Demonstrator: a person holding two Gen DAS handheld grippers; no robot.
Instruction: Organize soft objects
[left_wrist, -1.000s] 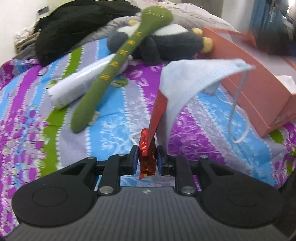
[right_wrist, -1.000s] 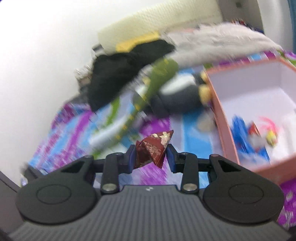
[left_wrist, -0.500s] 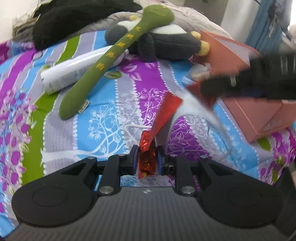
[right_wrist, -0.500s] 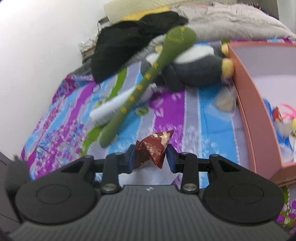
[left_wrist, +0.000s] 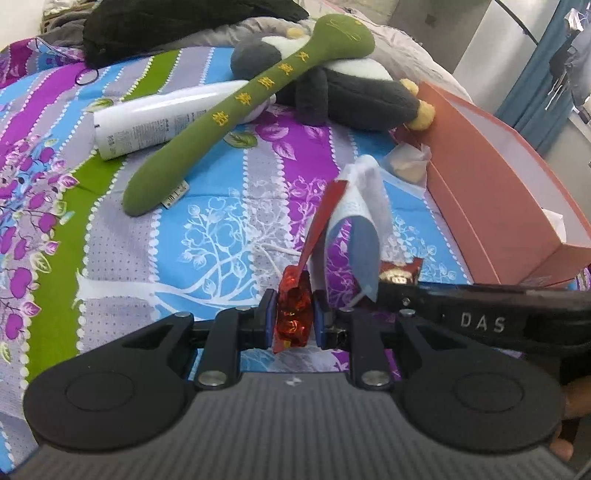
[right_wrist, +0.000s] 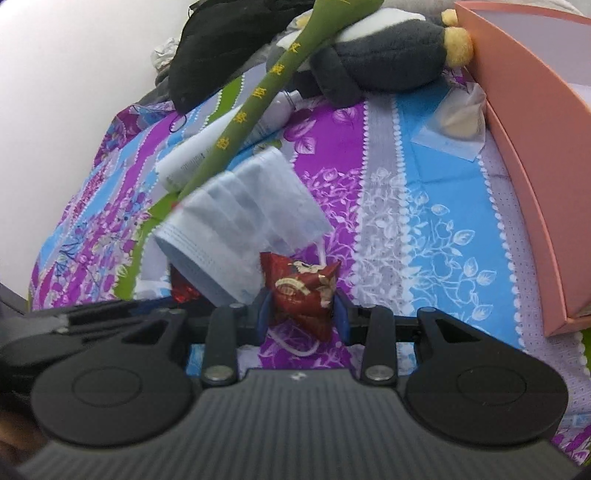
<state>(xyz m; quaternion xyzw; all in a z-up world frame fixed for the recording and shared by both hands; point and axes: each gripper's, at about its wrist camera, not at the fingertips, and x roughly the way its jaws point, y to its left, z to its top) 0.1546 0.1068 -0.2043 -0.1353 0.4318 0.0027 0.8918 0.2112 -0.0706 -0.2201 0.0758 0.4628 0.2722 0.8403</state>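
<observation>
- Holding two things at once, the left gripper (left_wrist: 294, 319) has its jaws nearly closed, clamped on a red foil wrapper (left_wrist: 293, 315) with a blue face mask (right_wrist: 240, 218) caught up with it and standing above the jaws.
- The right gripper (right_wrist: 301, 315) is part closed on a dark red sachet (right_wrist: 301, 291), held just beside the mask, low over the bedspread (right_wrist: 424, 221).
- To do this step well, I'd say each item should be carried over the wall of the pink box (left_wrist: 498, 192) on the right before letting go, one gripper at a time, since the two tools sit almost touching.
- The mask's ear loop (right_wrist: 295, 343) trails under the right jaws and could snag.
- A small clear bag (right_wrist: 458, 118) lies against the box wall, on the way in.
- Farther back, well apart from the grippers, lie a green plush stick (left_wrist: 236, 107) across a white bottle (left_wrist: 162, 125), a grey plush toy (left_wrist: 351, 96) and dark clothes (left_wrist: 177, 26).
</observation>
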